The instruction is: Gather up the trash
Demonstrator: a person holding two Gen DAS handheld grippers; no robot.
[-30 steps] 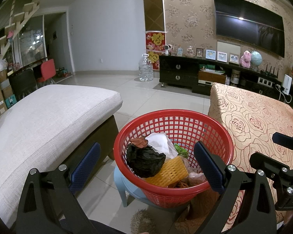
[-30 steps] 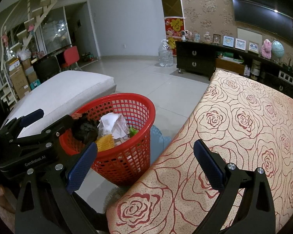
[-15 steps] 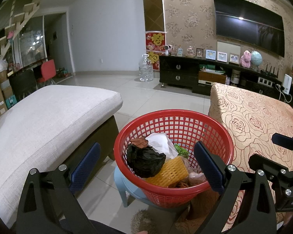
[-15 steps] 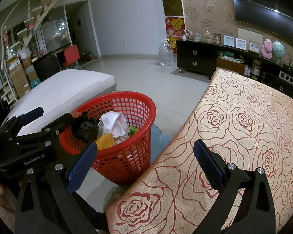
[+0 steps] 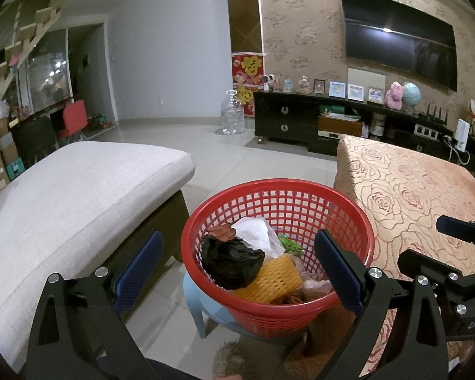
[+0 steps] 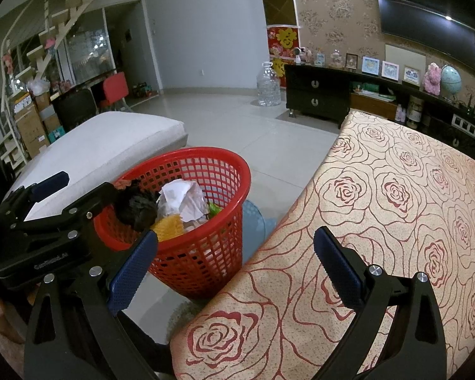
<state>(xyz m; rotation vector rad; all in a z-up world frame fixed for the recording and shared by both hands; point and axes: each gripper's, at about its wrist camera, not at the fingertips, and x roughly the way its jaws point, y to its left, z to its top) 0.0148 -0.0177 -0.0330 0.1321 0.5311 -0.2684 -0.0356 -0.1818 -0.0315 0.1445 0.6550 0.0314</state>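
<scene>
Holding both grippers released and empty, I had the left gripper (image 5: 237, 269) poised directly over the red basket (image 5: 278, 190) of trash beside the desk's (image 6: 395, 190) left edge, nearer it than the right gripper (image 6: 236, 259).

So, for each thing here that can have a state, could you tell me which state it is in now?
left gripper: open, empty, above the basket.
right gripper: open, empty, over the tablecloth edge.
red basket: upright on a blue stool, partly filled.
black bag: crumpled, in the basket.
white paper: crumpled, in the basket.
yellow foam net: lying in the basket.
rose tablecloth: spread flat.
television: off.
</scene>
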